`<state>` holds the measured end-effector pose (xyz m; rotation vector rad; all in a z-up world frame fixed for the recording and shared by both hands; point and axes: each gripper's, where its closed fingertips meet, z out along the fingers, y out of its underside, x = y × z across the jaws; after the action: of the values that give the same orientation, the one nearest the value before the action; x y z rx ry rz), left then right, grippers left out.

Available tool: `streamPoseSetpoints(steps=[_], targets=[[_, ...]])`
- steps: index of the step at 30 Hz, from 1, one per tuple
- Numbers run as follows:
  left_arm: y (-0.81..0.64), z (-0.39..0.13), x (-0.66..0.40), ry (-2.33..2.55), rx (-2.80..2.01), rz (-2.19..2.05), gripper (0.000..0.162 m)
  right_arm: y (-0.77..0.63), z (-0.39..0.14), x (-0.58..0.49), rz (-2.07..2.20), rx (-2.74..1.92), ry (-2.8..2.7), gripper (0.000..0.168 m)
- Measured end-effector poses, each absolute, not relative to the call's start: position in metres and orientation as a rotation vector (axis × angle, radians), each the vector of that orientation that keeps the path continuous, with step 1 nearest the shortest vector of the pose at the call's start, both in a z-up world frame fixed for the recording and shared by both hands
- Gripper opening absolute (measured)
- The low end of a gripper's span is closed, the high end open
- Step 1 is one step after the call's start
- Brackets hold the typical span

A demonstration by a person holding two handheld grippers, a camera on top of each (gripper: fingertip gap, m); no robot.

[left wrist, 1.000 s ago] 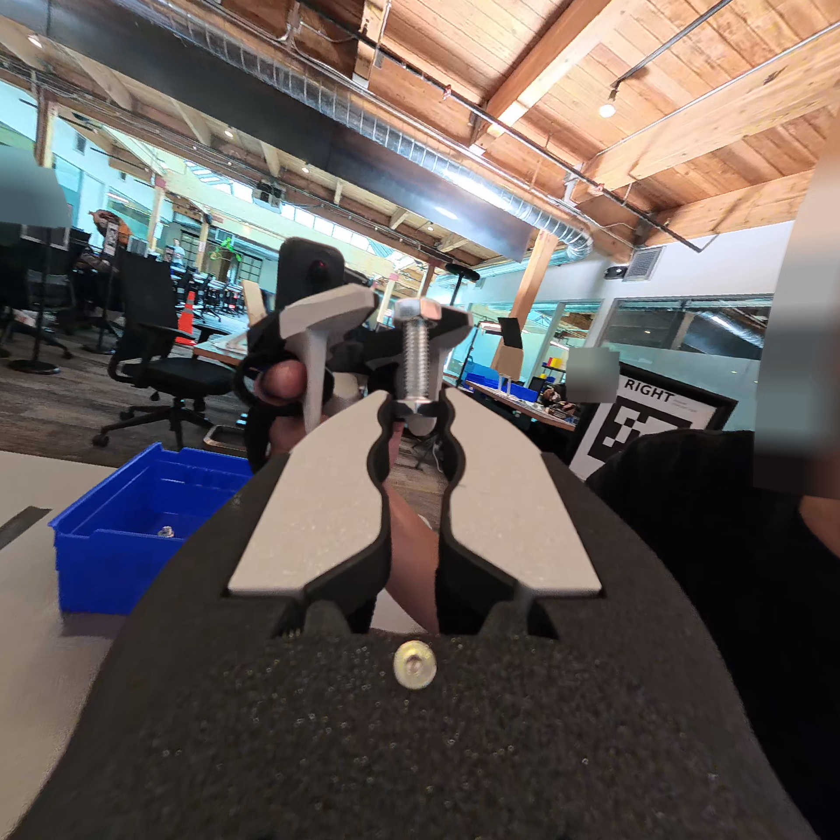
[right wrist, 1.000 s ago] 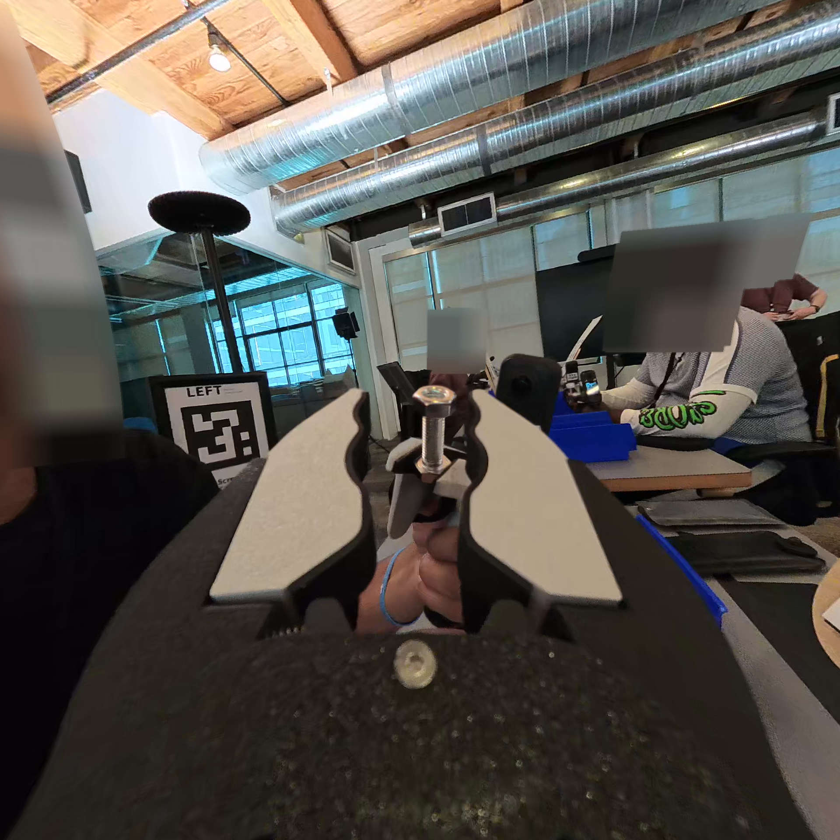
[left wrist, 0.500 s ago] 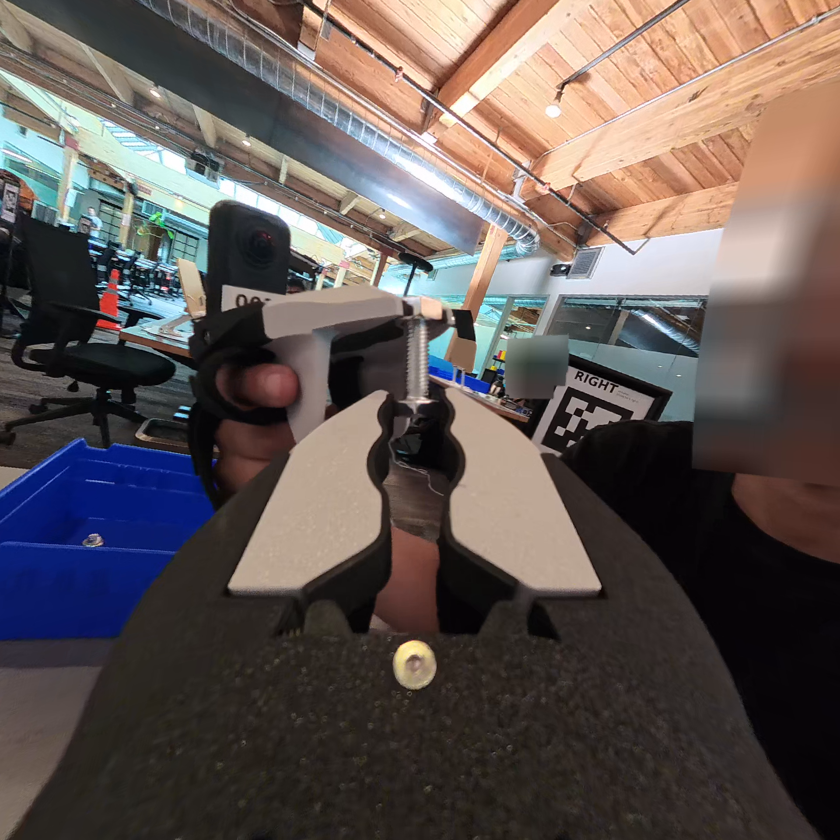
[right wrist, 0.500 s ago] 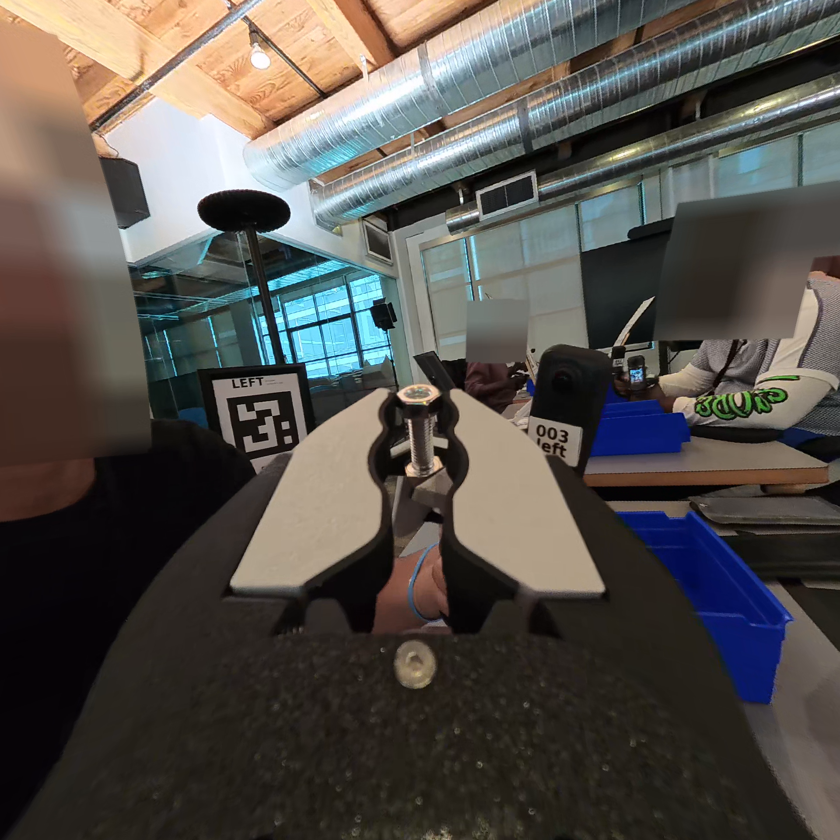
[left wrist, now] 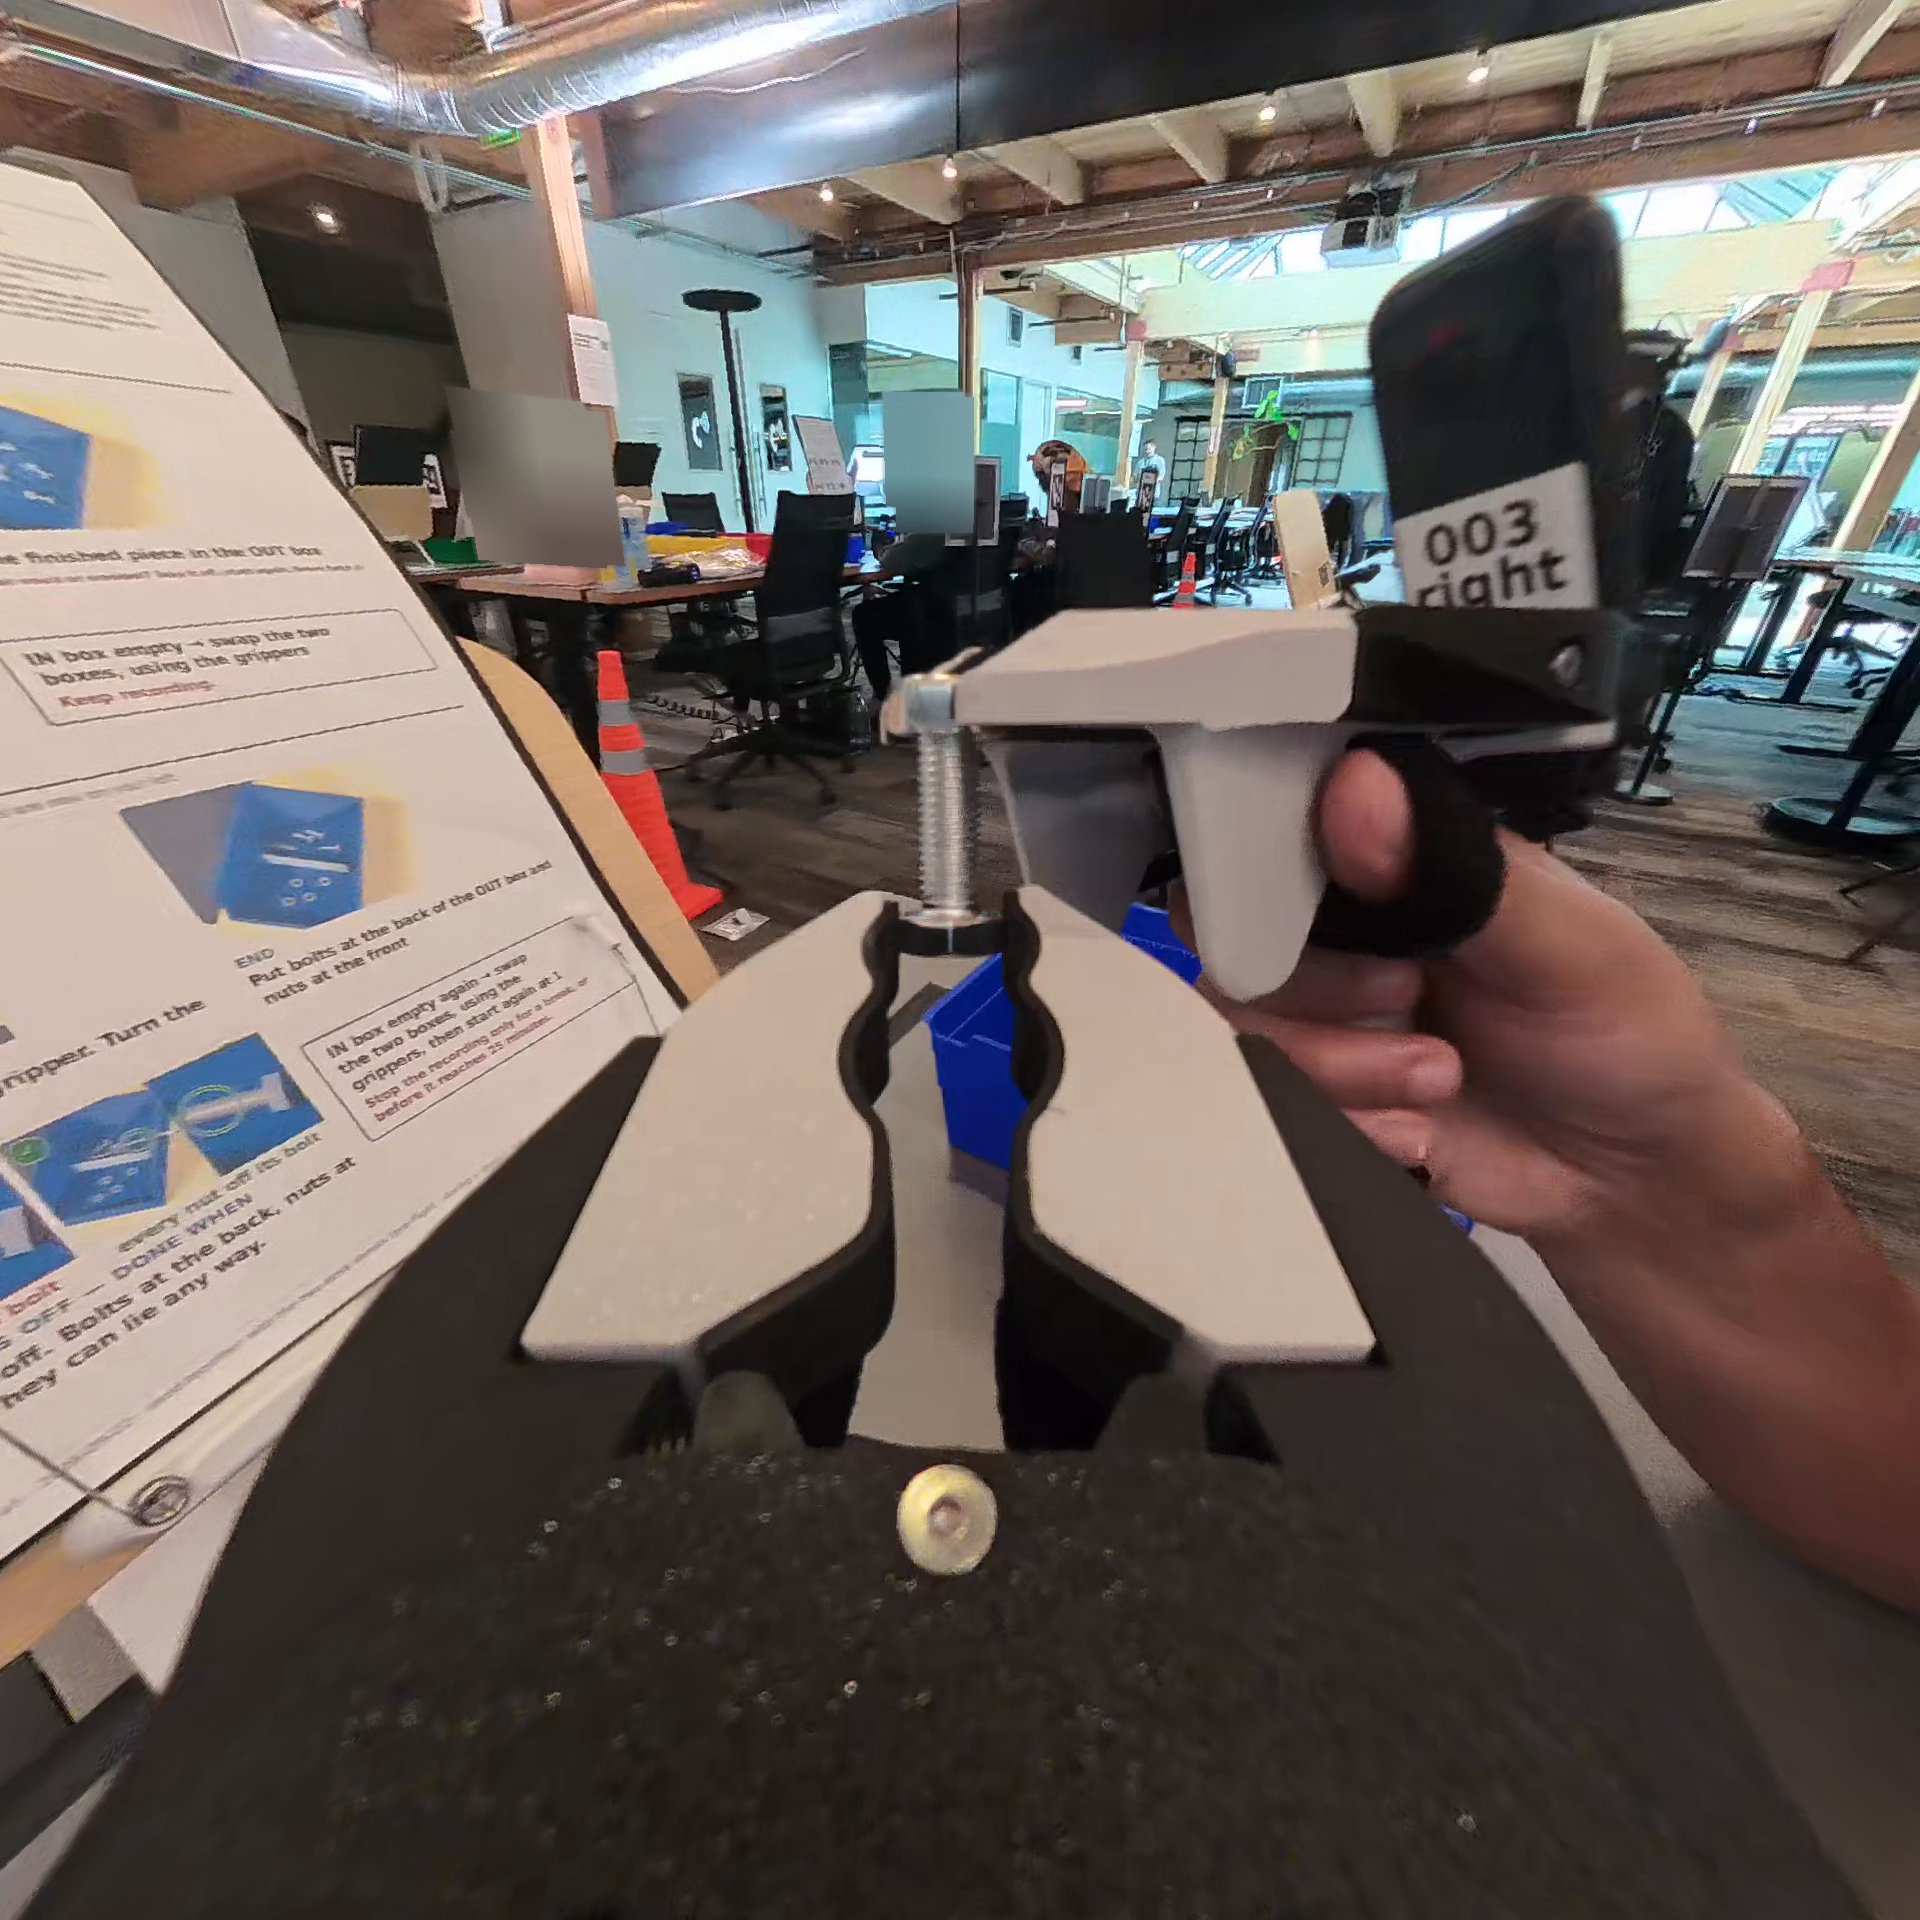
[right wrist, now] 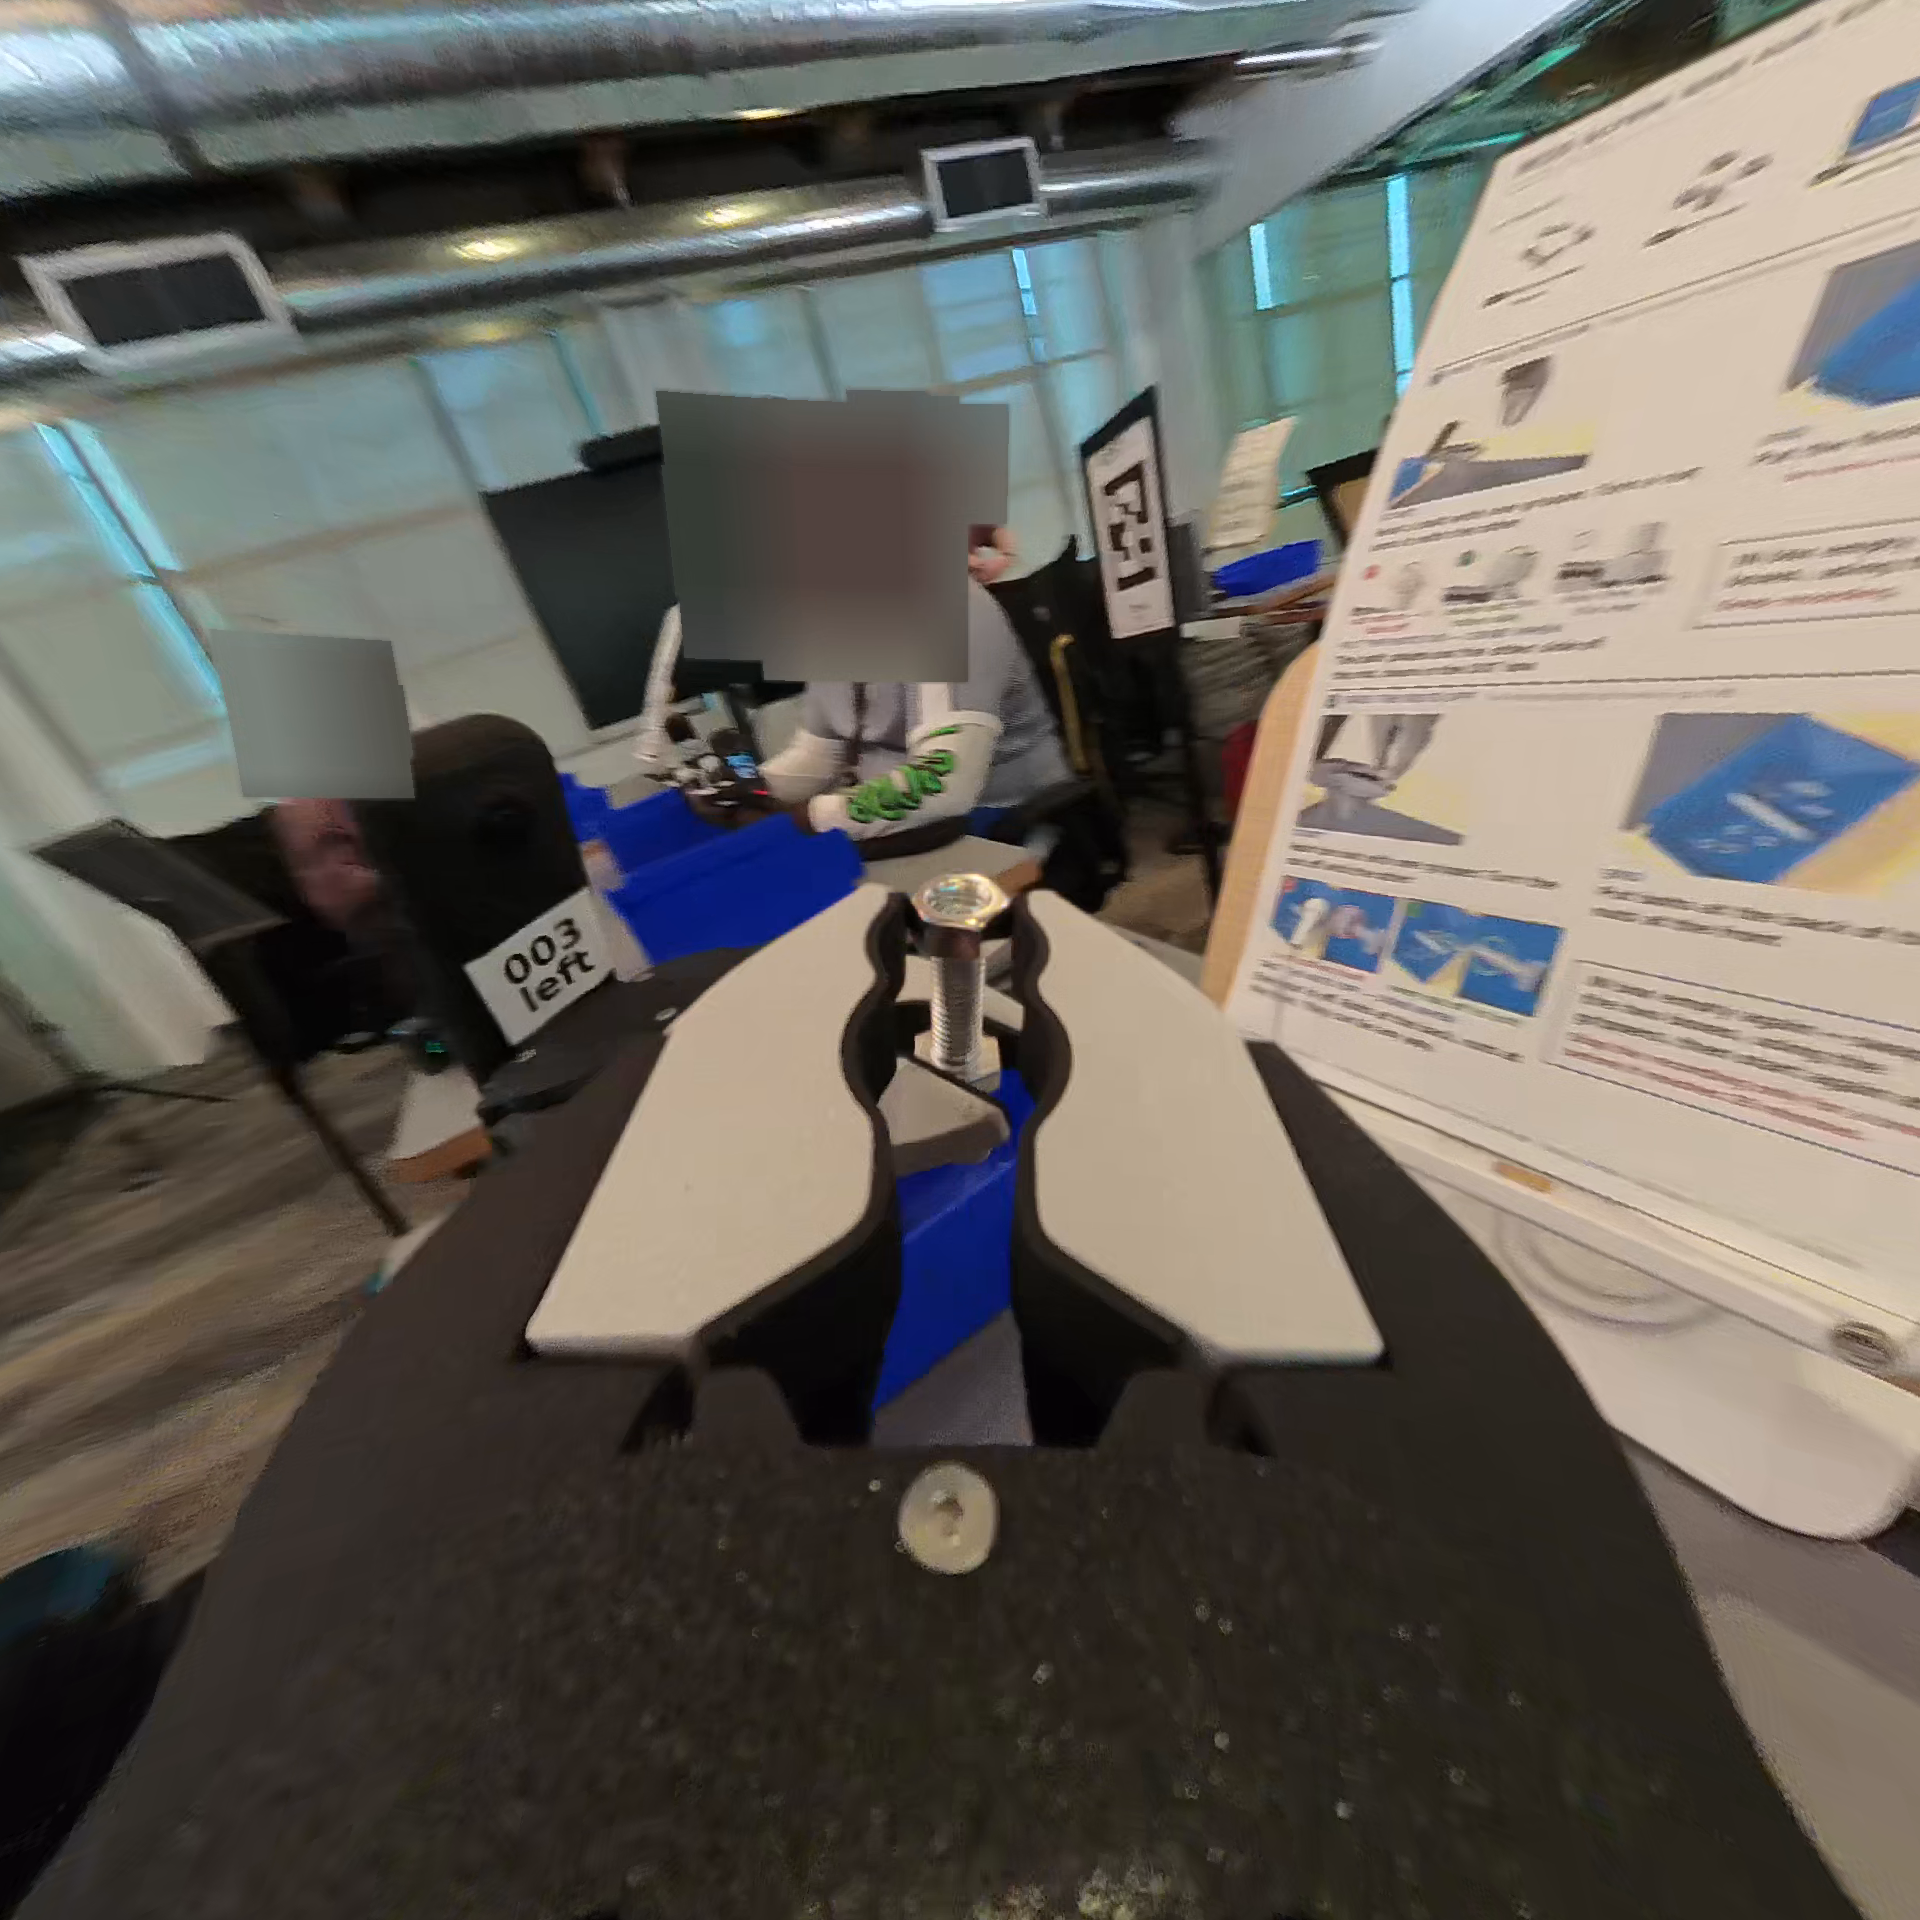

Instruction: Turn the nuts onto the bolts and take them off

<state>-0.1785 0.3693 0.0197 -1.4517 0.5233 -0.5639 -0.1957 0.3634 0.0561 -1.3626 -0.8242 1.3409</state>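
A: Swung round since half a second ago: both wrist views now facing an instruction sheet [left wrist: 208,831] instead of the timber ceiling. Same on the other side?

B: Same. Propped at a slant along the right of the right wrist view. Still clamped on the bolt [right wrist: 954,1003], too.

A: Held how?

B: Pinched by the hex head, at the very tips of the right gripper [right wrist: 956,914], closed down to a narrow gap. Threaded shank running down and away from the head.

A: And the nut [right wrist: 956,1055]?

B: On the far end of the shank, wedged against a grey fingertip [right wrist: 940,1117] of the other tool.

A: Agrees with the left wrist view. Nearly closed, the left gripper [left wrist: 951,935], tips squeezing the nut at the bottom of the upright bolt. Head up top, caught by the right gripper reaching in from the right.

B: Anything holding that one?

A: Yes, a hand [left wrist: 1507,1060] wrapped round its handle, one finger through a black loop. Mounted above, a black camera [left wrist: 1496,416] with a white label.

B: Below the bolt?

A: Through the gap between the fingers, a blue bin [left wrist: 977,1070] on a grey table [left wrist: 925,1299]. Contents hidden.

B: Same blue bin under here. Farther off, a seated person [right wrist: 904,769] at a desk, somewhat blurred.

A: Past the sheet, an orange cone [left wrist: 639,779] on the floor.
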Motion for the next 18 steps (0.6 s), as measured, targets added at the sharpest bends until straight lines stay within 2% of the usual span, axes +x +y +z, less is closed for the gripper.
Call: streamPoseSetpoints(steps=[3, 5, 7, 10, 15, 18], targets=[[0.367, 0.021, -0.176, 0.527, -1.450, -0.630, 0.017, 0.360, 0.059, -0.196, 1.274, -1.354, -0.825, 0.019], [0.361, 0.026, -0.174, 0.526, -1.428, -0.732, 0.017, 0.354, 0.067, -0.192, 1.338, -1.259, -0.862, 0.026], [0.353, 0.033, -0.175, 0.524, -1.398, -0.857, 0.018, 0.348, 0.079, -0.183, 1.462, -1.127, -0.892, 0.037], [0.337, 0.042, -0.171, 0.564, -1.337, -1.079, 0.017, 0.339, 0.083, -0.171, 1.690, -0.967, -0.990, 0.044], [0.310, 0.044, -0.156, 0.682, -1.270, -1.458, 0.017, 0.326, 0.074, -0.161, 2.067, -0.814, -1.098, 0.048], [0.305, 0.038, -0.149, 0.720, -1.279, -1.535, 0.017, 0.322, 0.072, -0.158, 2.213, -0.764, -1.115, 0.046]])
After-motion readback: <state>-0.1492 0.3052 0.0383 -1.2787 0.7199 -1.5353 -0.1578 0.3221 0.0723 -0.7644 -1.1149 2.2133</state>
